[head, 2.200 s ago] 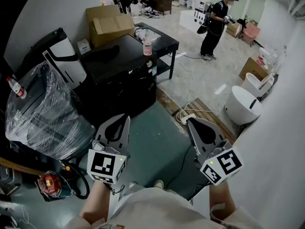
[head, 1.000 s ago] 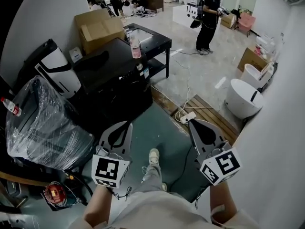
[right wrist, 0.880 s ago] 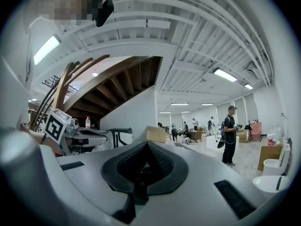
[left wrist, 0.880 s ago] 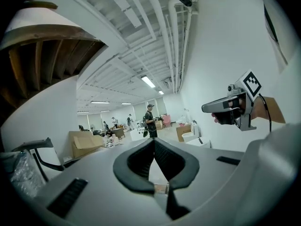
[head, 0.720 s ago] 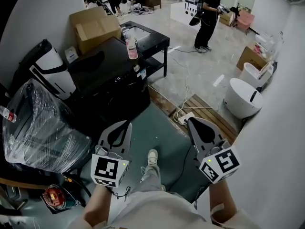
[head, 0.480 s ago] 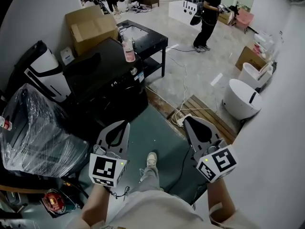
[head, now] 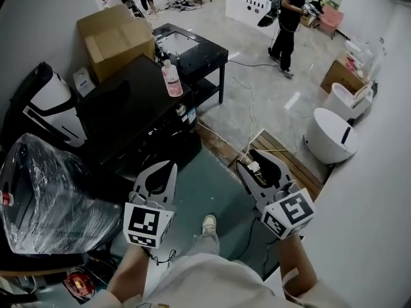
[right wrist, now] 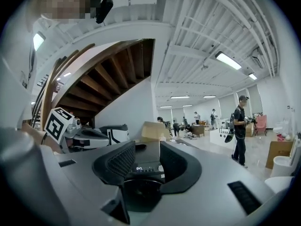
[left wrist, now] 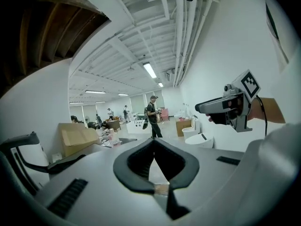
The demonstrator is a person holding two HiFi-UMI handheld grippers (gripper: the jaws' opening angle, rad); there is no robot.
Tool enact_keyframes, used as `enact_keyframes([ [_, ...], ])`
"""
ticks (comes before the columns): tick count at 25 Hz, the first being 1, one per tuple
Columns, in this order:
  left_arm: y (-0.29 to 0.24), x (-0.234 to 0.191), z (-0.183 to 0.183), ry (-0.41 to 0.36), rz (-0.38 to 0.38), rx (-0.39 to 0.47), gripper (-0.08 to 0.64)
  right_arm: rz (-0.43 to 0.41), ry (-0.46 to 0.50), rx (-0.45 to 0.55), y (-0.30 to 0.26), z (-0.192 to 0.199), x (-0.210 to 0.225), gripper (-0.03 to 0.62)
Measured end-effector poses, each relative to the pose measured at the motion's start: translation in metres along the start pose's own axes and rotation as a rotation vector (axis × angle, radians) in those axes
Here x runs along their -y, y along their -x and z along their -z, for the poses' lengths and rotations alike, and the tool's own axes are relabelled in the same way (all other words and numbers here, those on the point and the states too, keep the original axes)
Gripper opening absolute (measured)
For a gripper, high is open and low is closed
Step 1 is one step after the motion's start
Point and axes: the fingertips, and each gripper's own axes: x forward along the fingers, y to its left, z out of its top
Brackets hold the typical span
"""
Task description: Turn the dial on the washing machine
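Observation:
The black washing machine (head: 131,117) stands ahead and to the left, its control strip (head: 168,126) facing me. In the right gripper view that strip (right wrist: 143,166) shows between the jaws, with a small pale round dial (right wrist: 161,168) on it and the dark door (right wrist: 141,194) below. My right gripper (head: 249,159) (right wrist: 146,149) is open, well short of the machine; its jaws have just been opening, and nothing is between them. The left gripper (head: 171,167) (left wrist: 153,142) is shut and empty, its tips meeting, held beside the right one.
A pink bottle (head: 170,79) stands on the machine's top. A plastic-wrapped bundle (head: 45,191) sits at the left. Behind are a cardboard box (head: 115,37) and a black low table (head: 192,50). At right are a wooden pallet (head: 282,159), a white tub (head: 331,136), a wall, and a person (head: 292,18) far off.
Both grippers have moved forward toward the washing machine, which now lies closer below and left. The right gripper's jaws, shut before, now stand apart. The left gripper stays shut.

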Motion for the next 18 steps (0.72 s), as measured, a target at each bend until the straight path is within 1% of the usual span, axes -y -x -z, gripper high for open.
enact_keyframes([
  [3, -0.022, -0.027, 0.006, 0.015, -0.006, -0.006, 0.02, -0.008, 0.016, -0.015, -0.041, 0.002, 0.012, 0.201],
  [6, -0.038, -0.049, 0.016, 0.021, -0.005, -0.021, 0.02, 0.001, 0.028, -0.047, -0.079, 0.014, 0.023, 0.218],
  [9, -0.051, -0.069, 0.026, 0.042, -0.036, -0.037, 0.02, 0.006, 0.048, -0.069, -0.114, 0.021, 0.035, 0.245],
  [11, -0.058, -0.08, 0.031, 0.062, -0.054, -0.04, 0.02, -0.017, 0.055, -0.065, -0.133, 0.024, 0.039, 0.268],
  [13, -0.066, -0.091, 0.038, 0.081, -0.075, -0.051, 0.02, -0.057, 0.09, -0.077, -0.154, 0.029, 0.039, 0.29],
  [15, -0.075, -0.099, 0.043, 0.094, -0.094, -0.06, 0.02, -0.089, 0.145, -0.115, -0.174, 0.039, 0.04, 0.313],
  [18, -0.084, -0.11, 0.049, 0.111, -0.132, -0.068, 0.02, -0.118, 0.234, -0.176, -0.201, 0.053, 0.045, 0.318],
])
